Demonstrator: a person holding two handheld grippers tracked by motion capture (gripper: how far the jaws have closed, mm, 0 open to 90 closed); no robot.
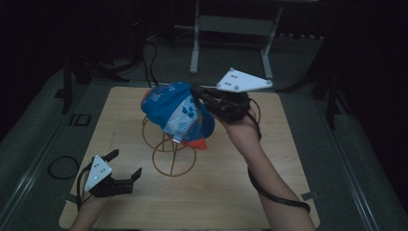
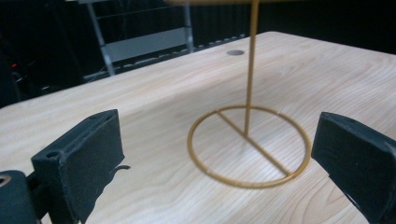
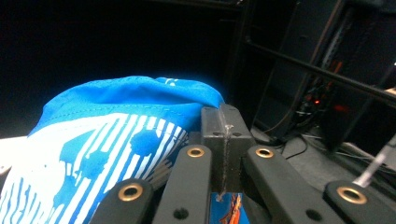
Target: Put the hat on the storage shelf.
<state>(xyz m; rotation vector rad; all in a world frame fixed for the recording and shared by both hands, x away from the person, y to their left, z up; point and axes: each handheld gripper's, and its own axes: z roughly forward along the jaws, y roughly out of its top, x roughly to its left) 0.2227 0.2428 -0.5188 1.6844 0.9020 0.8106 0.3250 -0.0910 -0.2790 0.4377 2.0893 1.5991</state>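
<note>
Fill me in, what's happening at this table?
A person works with a hand-held gripper in each hand at a wooden table. The right hand-held gripper is shut on a blue and white cap, holding it over the top of a gold wire stand; whether the cap rests on the stand is hard to tell. The left hand-held gripper is open and empty, low over the table, facing the stand's ring base.
</note>
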